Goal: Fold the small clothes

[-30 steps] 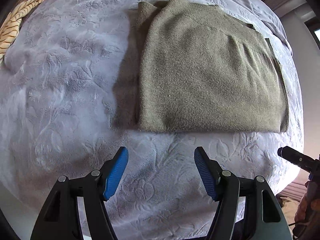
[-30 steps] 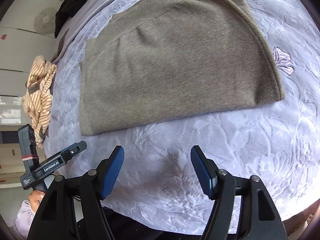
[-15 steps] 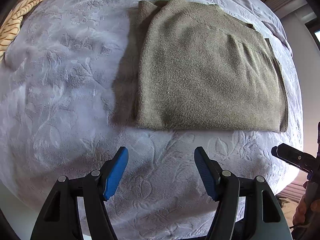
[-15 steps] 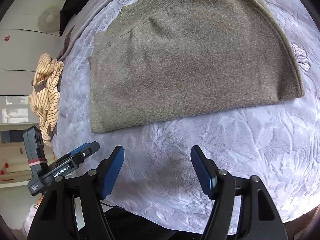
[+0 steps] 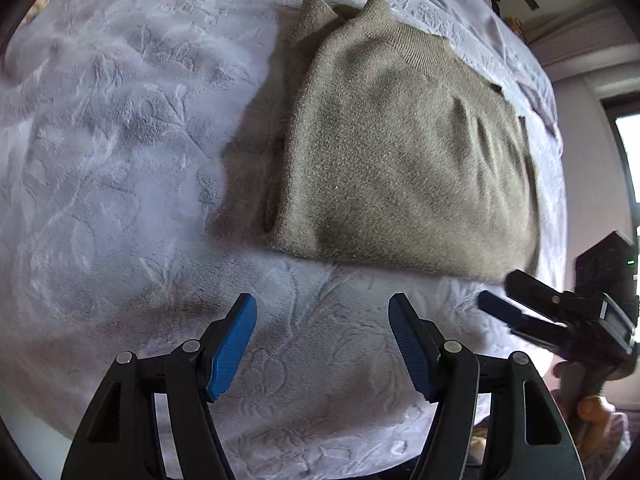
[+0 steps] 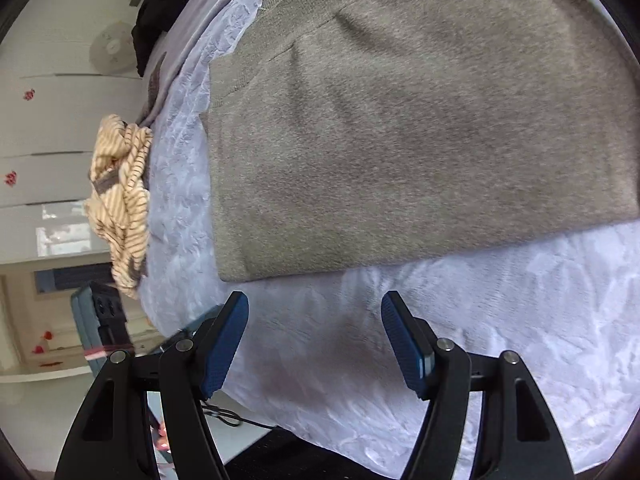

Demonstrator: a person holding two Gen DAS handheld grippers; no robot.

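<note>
An olive-brown knit sweater (image 5: pixel 400 152) lies flat and partly folded on a pale lavender embossed bedspread (image 5: pixel 120 160), its ribbed collar at the far end. My left gripper (image 5: pixel 322 312) hovers open just short of the sweater's near edge, nothing between its blue pads. In the right wrist view the same sweater (image 6: pixel 420 128) fills the upper frame. My right gripper (image 6: pixel 314 306) is open too, just before the near hem and close to its left corner. The right gripper (image 5: pixel 496 300) also shows at the right edge of the left wrist view, by the sweater's near right corner.
A cream-and-brown striped garment (image 6: pixel 120 192) is bunched at the bed's left edge. Dark clothing (image 6: pixel 160 8) lies at the far corner. The bed edge drops off just below both grippers, with a cable (image 6: pixel 232 420) on the floor. A person's hand (image 5: pixel 592 408) holds the right tool.
Both grippers have come closer to the sweater's near edge, which now looms larger. The right gripper has come further into the left wrist view. Both jaws stay equally wide.
</note>
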